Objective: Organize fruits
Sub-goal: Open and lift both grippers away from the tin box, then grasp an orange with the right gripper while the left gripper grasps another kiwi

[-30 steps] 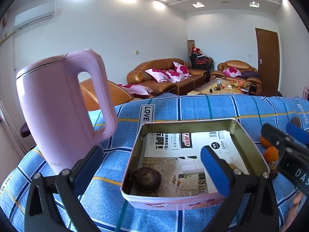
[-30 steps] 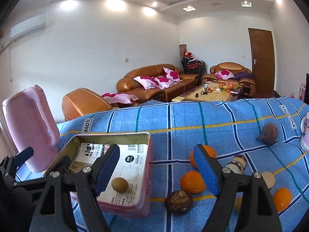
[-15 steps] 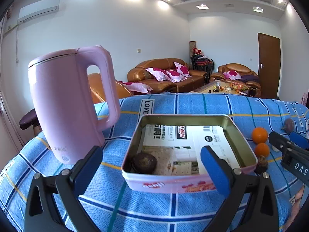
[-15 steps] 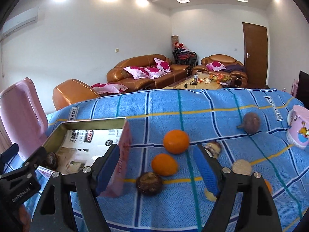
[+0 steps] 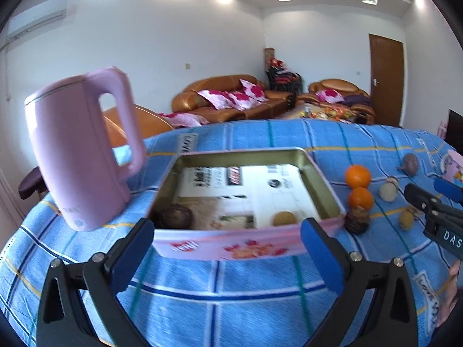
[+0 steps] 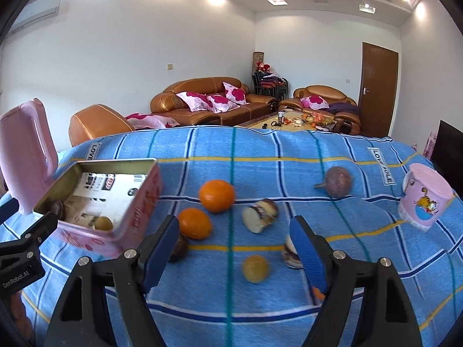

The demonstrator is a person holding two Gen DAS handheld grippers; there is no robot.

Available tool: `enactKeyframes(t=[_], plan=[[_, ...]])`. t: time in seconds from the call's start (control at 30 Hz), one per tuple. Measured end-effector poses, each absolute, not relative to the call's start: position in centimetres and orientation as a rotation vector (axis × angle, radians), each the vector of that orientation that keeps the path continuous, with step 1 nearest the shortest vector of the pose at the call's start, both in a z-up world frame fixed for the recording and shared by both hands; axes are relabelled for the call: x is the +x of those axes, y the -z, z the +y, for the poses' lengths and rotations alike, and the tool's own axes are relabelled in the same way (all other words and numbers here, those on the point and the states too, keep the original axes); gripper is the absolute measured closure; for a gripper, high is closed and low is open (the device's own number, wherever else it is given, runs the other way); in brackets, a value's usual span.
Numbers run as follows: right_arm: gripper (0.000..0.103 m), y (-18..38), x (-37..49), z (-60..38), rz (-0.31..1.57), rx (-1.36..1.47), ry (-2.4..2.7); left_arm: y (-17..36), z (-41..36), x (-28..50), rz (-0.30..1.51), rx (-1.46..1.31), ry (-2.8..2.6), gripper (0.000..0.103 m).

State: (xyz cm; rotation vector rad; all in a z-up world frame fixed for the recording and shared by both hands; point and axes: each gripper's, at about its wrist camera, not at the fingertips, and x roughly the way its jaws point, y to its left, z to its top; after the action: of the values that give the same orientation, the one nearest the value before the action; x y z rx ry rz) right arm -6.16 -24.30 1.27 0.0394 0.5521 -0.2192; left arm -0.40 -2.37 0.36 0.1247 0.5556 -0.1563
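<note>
- Blue checked cloth (image 6: 231, 303) covers the whole work surface, with a living room of brown sofas behind it.
- Right gripper (image 6: 234, 253) hovers over the cloth with its blue pads wide apart and nothing between them.
- Just beyond its tips lies a small yellow fruit (image 6: 255, 268); a halved dark fruit sits close beside that, partly hidden by one pad.
- Left gripper (image 5: 227, 248) also stands open and empty, facing the near wall of the pink tin (image 5: 231, 248).
- Inside the tin, on printed paper, rest a dark round fruit (image 5: 176, 216) and a small tan one (image 5: 284, 219).
- Right of the tin lie two oranges (image 6: 217, 195), one nearer (image 6: 194, 223), with a dark fruit against the tin's corner.
- Far right of the tin stands a pink cup (image 6: 422, 198); left of the tin, a pink kettle (image 5: 78, 150).
- The yellow fruit looks light, smooth and prone to roll; I would take it across its widest part with a gentle squeeze, since the skin probably bruises.
</note>
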Motion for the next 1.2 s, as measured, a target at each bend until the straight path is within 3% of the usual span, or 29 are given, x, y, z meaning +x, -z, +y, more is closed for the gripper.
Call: enactKeyframes(t=[0.6,0.8,0.83,0.9,1.07,1.13,1.17,1.2], plan=[[0.023,0.0,-9.4,-34.5,0.679,0.023,0.111,-0.5,-11.0,-1.9,0.649,0.144,0.35,0.0],[0.024,1.1,-8.3,-32.7,0.77,-0.058,0.016,0.3,-12.2,-2.0,0.702,0.136,0.39,0.0],[0.025,1.5,-7.9,-32.1,0.794,-0.083,0.01,0.3,-12.3,-2.1,0.702,0.136,0.392,0.0],[0.043,2.1,-7.2,-31.6,0.84,-0.1,-0.015,0.3,-12.7,-2.2,0.697,0.148,0.392,0.0],[0.051,3.0,-6.4,-32.7,0.894,-0.035,-0.043,-0.1,-13.9,-2.1,0.696,0.16,0.422,0.001],[0.058,3.1,-6.4,-33.5,0.892,0.005,-0.037,-0.2,-14.6,-2.1,0.699,0.165,0.448,0.001],[0.067,3.0,-6.6,-33.6,0.889,0.015,-0.032,-0.2,-15.1,-2.1,0.702,0.174,0.462,0.001],[0.067,3.0,-6.6,-33.8,0.887,0.027,-0.036,-0.1,-15.5,-2.0,0.704,0.183,0.47,0.001]])
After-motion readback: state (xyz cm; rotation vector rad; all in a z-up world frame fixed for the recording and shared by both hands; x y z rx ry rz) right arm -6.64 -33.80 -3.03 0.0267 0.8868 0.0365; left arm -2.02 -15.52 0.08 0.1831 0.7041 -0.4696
